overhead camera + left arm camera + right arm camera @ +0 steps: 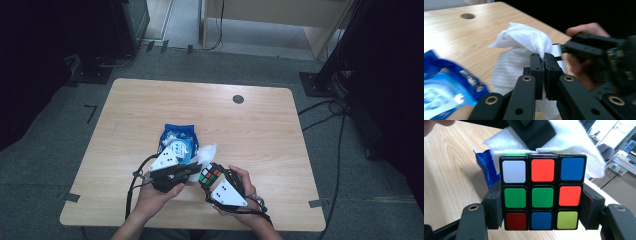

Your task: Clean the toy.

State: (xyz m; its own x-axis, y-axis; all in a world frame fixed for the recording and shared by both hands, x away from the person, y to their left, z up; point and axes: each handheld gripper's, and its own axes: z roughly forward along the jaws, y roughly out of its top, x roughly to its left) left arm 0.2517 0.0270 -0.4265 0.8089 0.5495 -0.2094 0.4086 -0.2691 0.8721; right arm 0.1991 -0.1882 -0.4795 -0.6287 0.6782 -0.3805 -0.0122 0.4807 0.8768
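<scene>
A scrambled Rubik's cube [542, 192] sits clamped between the pads of my right gripper [542, 206], low over the table's near edge [210, 175]. My left gripper [545, 62] is shut on a white wet wipe [524, 37], pinching its upper fold. The wipe [574, 137] drapes over the cube's top face, where the left gripper's fingertips [534, 130] press down. In the high view the left gripper [196, 169] lies just left of the cube and the wipe [206, 151] trails behind it. A blue wipe packet [177, 140] lies flat on the table beyond the left hand.
The wooden table [150, 100] has a round cable hole [238, 99] near its far edge. Dark stands and cables [325, 110] line the floor on the right. The blue packet [444, 85] sits close beside the left gripper.
</scene>
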